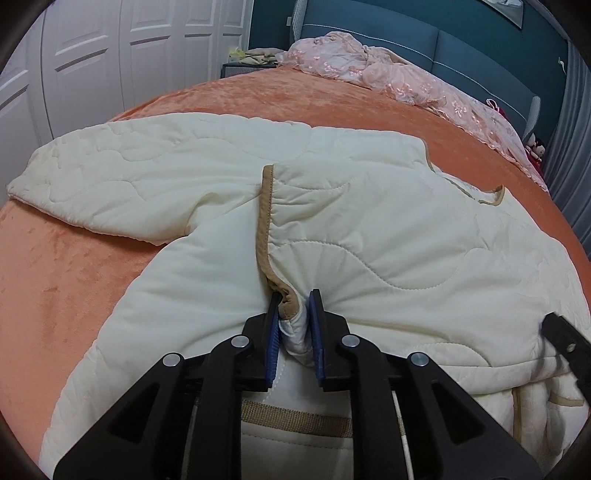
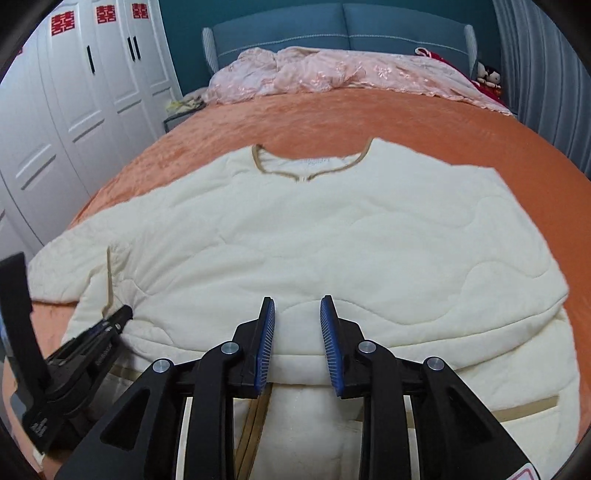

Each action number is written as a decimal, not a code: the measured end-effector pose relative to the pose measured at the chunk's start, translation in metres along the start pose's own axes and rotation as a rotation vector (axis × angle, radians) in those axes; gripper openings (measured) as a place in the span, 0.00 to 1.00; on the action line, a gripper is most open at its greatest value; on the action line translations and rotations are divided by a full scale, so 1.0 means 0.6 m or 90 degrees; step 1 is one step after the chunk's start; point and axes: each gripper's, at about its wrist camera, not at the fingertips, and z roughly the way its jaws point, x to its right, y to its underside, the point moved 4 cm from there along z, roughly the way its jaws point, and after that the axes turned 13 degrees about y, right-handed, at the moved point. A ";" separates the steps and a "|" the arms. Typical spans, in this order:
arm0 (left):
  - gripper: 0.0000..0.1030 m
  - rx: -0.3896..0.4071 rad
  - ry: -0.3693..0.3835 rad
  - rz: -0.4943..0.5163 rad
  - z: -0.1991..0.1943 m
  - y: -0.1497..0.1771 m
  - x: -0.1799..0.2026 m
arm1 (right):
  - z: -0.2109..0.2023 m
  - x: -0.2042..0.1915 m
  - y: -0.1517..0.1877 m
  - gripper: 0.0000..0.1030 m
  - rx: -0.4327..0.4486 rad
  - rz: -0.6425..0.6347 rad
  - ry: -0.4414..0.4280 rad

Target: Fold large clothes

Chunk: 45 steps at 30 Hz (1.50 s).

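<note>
A cream quilted jacket [image 2: 332, 236] with tan trim lies spread on the orange bed cover, neckline at the far end; it also shows in the left wrist view [image 1: 369, 229]. My left gripper [image 1: 294, 295] is shut on the tan-trimmed cuff [image 1: 290, 314] of a sleeve folded across the jacket body. It shows at the lower left of the right wrist view [image 2: 123, 314]. My right gripper [image 2: 297, 301] is open and empty, low over the jacket's lower middle. One of its fingers [image 1: 565, 332] shows at the right edge of the left wrist view.
The orange bed cover [image 2: 332, 118] surrounds the jacket. A crumpled pink lace blanket [image 2: 332, 70] lies along the blue headboard [image 2: 332, 26]. White wardrobe doors [image 2: 74, 92] stand at the left. A nightstand [image 2: 181, 112] sits beside the bed. Grey curtains [image 2: 546, 74] hang at the right.
</note>
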 end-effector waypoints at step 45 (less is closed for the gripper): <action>0.05 0.113 0.015 -0.409 -0.151 -0.232 -0.560 | 0.012 -0.031 0.028 0.25 0.046 -0.038 0.063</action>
